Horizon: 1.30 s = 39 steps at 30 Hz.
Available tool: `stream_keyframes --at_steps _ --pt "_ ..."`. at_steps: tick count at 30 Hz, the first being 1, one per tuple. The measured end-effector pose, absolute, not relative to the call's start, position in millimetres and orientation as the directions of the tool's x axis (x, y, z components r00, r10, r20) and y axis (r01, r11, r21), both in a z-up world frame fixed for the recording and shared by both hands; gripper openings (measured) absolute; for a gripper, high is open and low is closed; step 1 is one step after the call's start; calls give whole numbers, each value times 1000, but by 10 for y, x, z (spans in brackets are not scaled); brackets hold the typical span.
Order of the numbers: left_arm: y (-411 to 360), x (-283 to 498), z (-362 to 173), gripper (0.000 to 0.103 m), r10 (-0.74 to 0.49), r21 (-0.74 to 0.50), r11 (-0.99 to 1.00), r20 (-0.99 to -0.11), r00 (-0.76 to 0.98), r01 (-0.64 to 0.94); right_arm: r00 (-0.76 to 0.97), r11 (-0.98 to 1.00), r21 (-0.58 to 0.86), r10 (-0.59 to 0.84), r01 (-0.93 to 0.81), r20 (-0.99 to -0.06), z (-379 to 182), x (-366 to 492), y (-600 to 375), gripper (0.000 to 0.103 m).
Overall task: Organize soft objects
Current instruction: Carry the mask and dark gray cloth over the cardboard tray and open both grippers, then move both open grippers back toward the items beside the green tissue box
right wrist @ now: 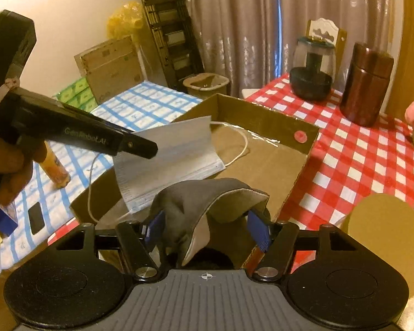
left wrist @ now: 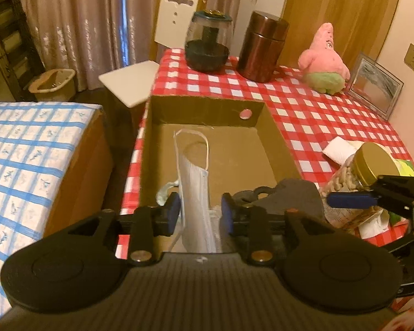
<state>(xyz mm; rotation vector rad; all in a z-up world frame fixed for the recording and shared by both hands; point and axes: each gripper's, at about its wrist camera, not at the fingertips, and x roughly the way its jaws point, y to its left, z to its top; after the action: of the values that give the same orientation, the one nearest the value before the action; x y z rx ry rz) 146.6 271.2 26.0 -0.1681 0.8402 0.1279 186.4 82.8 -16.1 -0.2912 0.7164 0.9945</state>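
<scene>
**Two soft items being let go over the cardboard box**

The release step is judged to be in hand. The left gripper (left wrist: pixel 200 211) is held over the near edge of the cardboard box (left wrist: pixel 204 104), which sits on the checked counter (left wrist: pixel 312 110). Its fingers (left wrist: pixel 173 209) are parted, and the face mask (left wrist: pixel 194 182) stands between them, its far end reaching into the box; contact with the left pad cannot be ruled out. The right gripper (right wrist: pixel 207 227) is likewise released, with the grey cloth (right wrist: pixel 196 201) draped loosely between its fingers above the box. Next, both grippers would need to be drawn back clear so the items settle inside. The pink plush toy (left wrist: pixel 324 58) remains on the counter, well apart, and would probably be fetched afterwards.
</scene>
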Motion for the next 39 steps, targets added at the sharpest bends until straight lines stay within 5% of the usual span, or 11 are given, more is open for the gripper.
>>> stream_keyframes --at_steps 8,23,39 --pt "2738 1162 399 33 83 -74 977 -737 670 -201 388 520 33 677 -854 -625 -7 1671 631 66" --pt "2019 951 854 37 19 -86 992 -628 778 -93 664 737 37 627 -674 -408 553 1512 -591 67" --pt "1089 1253 948 54 -120 -100 992 -603 789 75 809 910 63 393 -409 -438 562 1527 -1898 67"
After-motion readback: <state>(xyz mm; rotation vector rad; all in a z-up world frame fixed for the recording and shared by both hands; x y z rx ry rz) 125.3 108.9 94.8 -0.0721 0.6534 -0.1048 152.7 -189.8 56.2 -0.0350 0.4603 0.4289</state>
